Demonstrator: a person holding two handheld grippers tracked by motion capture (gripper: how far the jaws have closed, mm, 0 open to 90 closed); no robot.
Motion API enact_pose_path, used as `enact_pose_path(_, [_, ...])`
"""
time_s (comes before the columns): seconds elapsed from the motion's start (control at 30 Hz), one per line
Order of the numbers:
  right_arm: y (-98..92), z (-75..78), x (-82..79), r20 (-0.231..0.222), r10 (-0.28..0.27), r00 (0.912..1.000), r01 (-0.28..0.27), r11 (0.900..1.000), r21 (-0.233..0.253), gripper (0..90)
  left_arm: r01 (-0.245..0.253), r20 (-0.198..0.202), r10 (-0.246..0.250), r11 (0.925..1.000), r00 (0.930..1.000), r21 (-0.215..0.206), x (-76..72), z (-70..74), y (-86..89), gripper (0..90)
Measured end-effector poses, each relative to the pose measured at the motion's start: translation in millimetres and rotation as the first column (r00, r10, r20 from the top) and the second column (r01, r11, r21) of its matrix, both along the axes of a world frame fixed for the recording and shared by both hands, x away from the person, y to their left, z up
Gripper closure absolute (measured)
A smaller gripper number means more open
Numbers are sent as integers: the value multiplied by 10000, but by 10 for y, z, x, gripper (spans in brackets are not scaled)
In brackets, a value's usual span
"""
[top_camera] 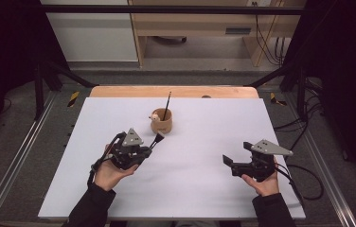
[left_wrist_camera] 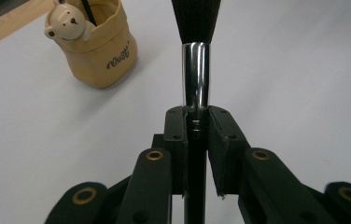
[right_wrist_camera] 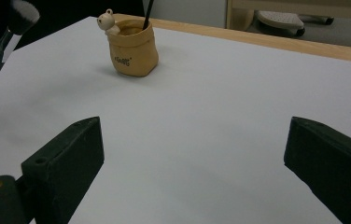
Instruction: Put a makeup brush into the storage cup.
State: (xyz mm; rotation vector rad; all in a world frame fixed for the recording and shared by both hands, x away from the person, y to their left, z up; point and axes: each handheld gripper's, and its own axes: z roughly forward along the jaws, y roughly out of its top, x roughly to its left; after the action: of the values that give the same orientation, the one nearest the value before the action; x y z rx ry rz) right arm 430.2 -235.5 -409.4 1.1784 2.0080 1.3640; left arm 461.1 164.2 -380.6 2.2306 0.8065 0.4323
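A tan bag-shaped holder (top_camera: 161, 122) with a small bear figure on its rim stands on the white table (top_camera: 204, 184), a thin black stick upright in it. The same holder (left_wrist_camera: 94, 46) (right_wrist_camera: 132, 50) shows in both gripper views. My left gripper (top_camera: 153, 143) is shut on a makeup brush (left_wrist_camera: 196, 79) by its silver ferrule, black bristles pointing toward the holder from just below it. The brush (top_camera: 158, 138) tip sits close to the holder's base. My right gripper (top_camera: 235, 156) is wide open at the right, nothing between its jaws.
A wooden strip (top_camera: 173, 91) edges the table's far side. Dark frame rails and cables (top_camera: 299, 127) run along both sides, and wooden furniture stands on the floor beyond. Bare white surface lies between the two grippers.
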Motion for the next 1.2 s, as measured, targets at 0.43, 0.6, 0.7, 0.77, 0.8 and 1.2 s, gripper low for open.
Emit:
enact_pose_path(0.43, [-1,2,1,-3,-17,10000,17,10000,-34,55,-585,546,631,9949,9965,-825,-1,59,72,779])
enact_pose_path(0.6, [4,-4,6,-8,-51,10000,51,10000,-74,55,-609,627,666,9941,9958,-898,33,66,82,779])
enact_pose_path(0.7, [1,-3,9,-3,-62,10000,62,9999,-80,55,-671,661,739,9927,9951,-1001,67,81,94,779])
enact_pose_path(0.77, [-4,-2,9,5,-60,10000,60,9999,-109,54,-732,684,809,9914,9944,-1085,84,95,100,779])
enact_pose_path(0.8, [-6,-1,9,9,-65,10000,65,9999,-94,54,-746,742,830,9912,9938,-1095,90,102,104,779])
enact_pose_path(1.2, [-7,1,8,-19,-91,10000,91,9999,-51,54,-942,1137,1123,9836,9871,-1538,179,239,86,779])
